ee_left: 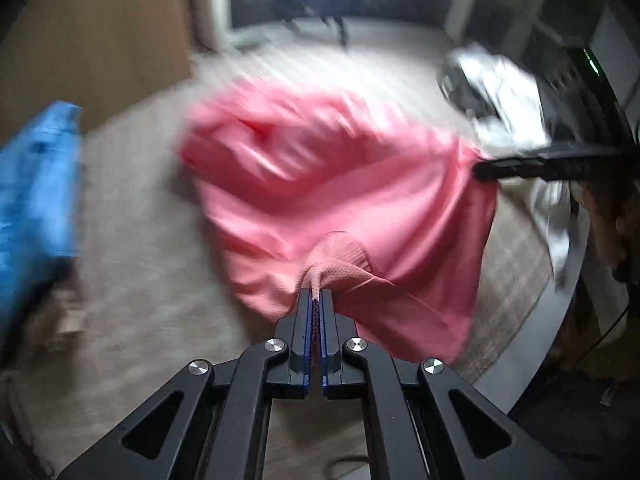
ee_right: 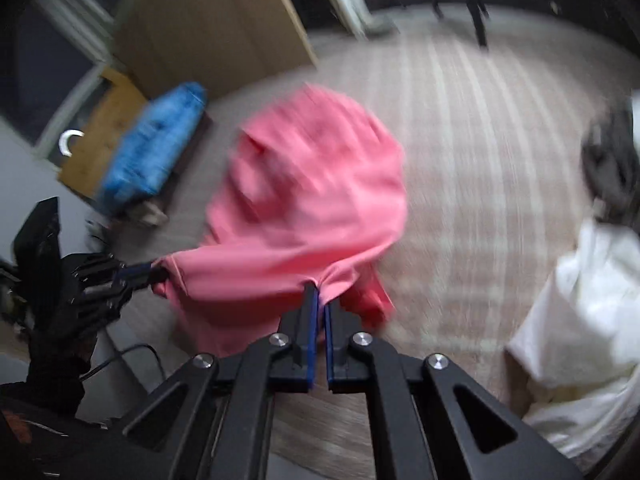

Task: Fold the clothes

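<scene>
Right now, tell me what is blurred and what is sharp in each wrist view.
Left wrist view: the left gripper and the knit edge it pinches are sharp; the rest of the pink garment, the blue jeans and the rug are motion-smeared, with glare at the top. Right wrist view: the right gripper is sharp; the pink garment, rug and white cloth are streaked.

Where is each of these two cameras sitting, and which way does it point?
Left wrist view: rides the left tongs, looking down along them at the pink garment; the right tongs enter from the right.
Right wrist view: rides the right tongs, facing the same garment; left tongs at left.
Shared: pink garment, blue bundle, striped rug.
</scene>
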A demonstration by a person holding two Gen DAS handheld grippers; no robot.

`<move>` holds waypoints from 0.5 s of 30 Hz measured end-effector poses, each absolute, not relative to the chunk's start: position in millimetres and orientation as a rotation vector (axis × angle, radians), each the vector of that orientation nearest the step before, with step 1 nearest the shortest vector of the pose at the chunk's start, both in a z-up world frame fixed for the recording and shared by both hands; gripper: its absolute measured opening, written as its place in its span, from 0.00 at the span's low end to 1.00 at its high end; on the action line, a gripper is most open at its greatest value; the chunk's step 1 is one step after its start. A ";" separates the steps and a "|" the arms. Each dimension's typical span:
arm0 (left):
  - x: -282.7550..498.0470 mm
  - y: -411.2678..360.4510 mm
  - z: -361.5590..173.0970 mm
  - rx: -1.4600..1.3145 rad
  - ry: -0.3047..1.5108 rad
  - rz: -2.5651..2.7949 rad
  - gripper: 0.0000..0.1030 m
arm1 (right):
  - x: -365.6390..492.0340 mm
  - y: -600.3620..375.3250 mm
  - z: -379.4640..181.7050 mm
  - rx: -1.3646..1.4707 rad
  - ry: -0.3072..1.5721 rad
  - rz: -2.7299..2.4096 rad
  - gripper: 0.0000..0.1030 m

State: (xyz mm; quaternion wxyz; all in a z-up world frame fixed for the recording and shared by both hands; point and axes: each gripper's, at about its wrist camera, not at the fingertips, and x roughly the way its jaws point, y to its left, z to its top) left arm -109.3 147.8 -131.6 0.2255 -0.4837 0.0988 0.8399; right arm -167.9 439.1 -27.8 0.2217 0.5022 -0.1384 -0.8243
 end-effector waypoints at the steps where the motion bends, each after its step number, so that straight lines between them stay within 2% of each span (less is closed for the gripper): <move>1: -109.8 129.8 -117.6 -1.300 0.258 2.379 0.02 | -167.2 436.8 -11.9 1.333 -0.388 -2.285 0.03; 3: -113.7 104.6 -107.5 -1.270 0.302 2.484 0.02 | -177.7 417.5 17.8 1.218 -0.381 -2.286 0.04; 5: -119.2 84.6 -109.3 -1.286 0.398 2.601 0.02 | -196.0 395.5 23.9 1.230 -0.262 -2.361 0.15; 6: -124.3 75.7 -116.5 -1.325 0.429 2.635 0.02 | -205.9 384.6 24.8 1.249 -0.188 -2.402 0.33; 7: -130.0 66.6 -124.0 -1.367 0.457 2.665 0.02 | -211.6 378.6 22.3 1.274 -0.137 -2.418 0.46; 12: -120.7 48.0 -139.8 -1.482 0.269 2.616 0.04 | -207.9 385.9 -14.7 1.445 -0.061 -2.349 0.48; 15: -106.6 76.2 -143.2 -1.443 0.224 2.517 0.21 | -193.3 402.2 -43.2 1.554 -0.097 -2.286 0.51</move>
